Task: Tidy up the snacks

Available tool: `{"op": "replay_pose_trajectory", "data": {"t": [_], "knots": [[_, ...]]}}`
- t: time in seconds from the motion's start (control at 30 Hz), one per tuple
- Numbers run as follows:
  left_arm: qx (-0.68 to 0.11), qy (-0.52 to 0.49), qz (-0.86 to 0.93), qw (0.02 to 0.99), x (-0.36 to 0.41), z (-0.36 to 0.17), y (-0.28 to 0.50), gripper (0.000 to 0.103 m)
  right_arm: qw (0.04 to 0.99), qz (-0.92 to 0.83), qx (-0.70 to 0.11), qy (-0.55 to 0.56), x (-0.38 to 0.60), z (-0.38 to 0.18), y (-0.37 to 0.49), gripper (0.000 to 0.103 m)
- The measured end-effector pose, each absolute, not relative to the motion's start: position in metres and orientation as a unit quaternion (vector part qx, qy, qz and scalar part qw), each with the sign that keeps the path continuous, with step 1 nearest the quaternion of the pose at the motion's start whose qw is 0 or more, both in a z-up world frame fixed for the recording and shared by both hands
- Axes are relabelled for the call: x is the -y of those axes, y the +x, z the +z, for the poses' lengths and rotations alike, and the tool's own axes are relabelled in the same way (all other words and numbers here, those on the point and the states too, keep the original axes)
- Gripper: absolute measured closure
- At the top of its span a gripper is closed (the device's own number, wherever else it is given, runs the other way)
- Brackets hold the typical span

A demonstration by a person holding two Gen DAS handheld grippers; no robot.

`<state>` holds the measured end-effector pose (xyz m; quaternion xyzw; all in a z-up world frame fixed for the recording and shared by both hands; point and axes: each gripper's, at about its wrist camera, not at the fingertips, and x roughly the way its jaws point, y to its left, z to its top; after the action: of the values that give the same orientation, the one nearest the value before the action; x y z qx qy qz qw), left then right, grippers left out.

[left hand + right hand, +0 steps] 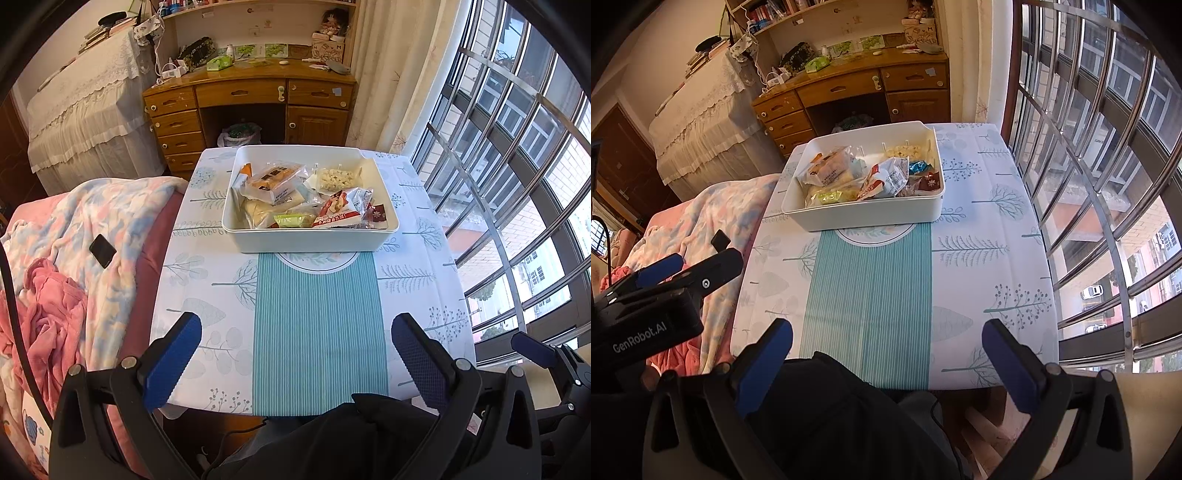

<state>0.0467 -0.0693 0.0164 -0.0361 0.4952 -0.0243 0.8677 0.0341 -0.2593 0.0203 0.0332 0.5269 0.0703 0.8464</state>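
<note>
A white plastic bin [306, 242] [864, 216] stands at the far end of the table and holds several wrapped snacks: an orange bread pack [275, 179] [827, 170], a red and white packet [341, 208] [882, 181], a green one [293, 220] and a bag of pale pieces [338, 179] [905, 150]. My left gripper [295, 354] hangs open over the table's near edge, far short of the bin, with nothing between its blue pads. My right gripper [886, 358] is open too, at the near edge, empty. The left gripper's black body [653, 295] shows at the left of the right wrist view.
A tablecloth with a teal striped runner [317, 325] [868, 295] covers the table. A bed with a floral blanket [92, 229] and a black phone [102, 250] lies left. A wooden desk [251, 103] stands behind; barred windows [517, 184] run along the right. A dark trouser leg [831, 413] is below.
</note>
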Motion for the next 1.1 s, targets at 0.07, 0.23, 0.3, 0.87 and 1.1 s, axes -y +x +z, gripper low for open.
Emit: {"op": "replay_pose_trajectory", "data": {"t": [0.07,0.23,0.3,0.87,1.1], "knots": [[-0.495,-0.036,-0.024,0.868,0.0693,0.0162,0.0466,0.001,0.846,0.071,-0.527,0.033,0.2595,0.0203,0.0343,0.000],[-0.495,-0.036,-0.024,0.868,0.0694,0.0164,0.0467,0.001,0.846,0.071,-0.527,0.033,0.2597,0.0203,0.0344,0.000],[-0.496,-0.036,-0.024,0.868,0.0692,0.0162,0.0466,0.001,0.846,0.071,-0.527,0.033,0.2597,0.0202,0.0345,0.000],[-0.496,-0.035,-0.024,0.867,0.0697,0.0166,0.0471,0.001,0.846,0.071,-0.528,0.033,0.2598,0.0191,0.0330,0.000],[-0.496,-0.035,-0.024,0.867,0.0702,0.0167,0.0473,0.001,0.845,0.071,-0.529,0.034,0.2594,0.0169,0.0301,0.000]]}}
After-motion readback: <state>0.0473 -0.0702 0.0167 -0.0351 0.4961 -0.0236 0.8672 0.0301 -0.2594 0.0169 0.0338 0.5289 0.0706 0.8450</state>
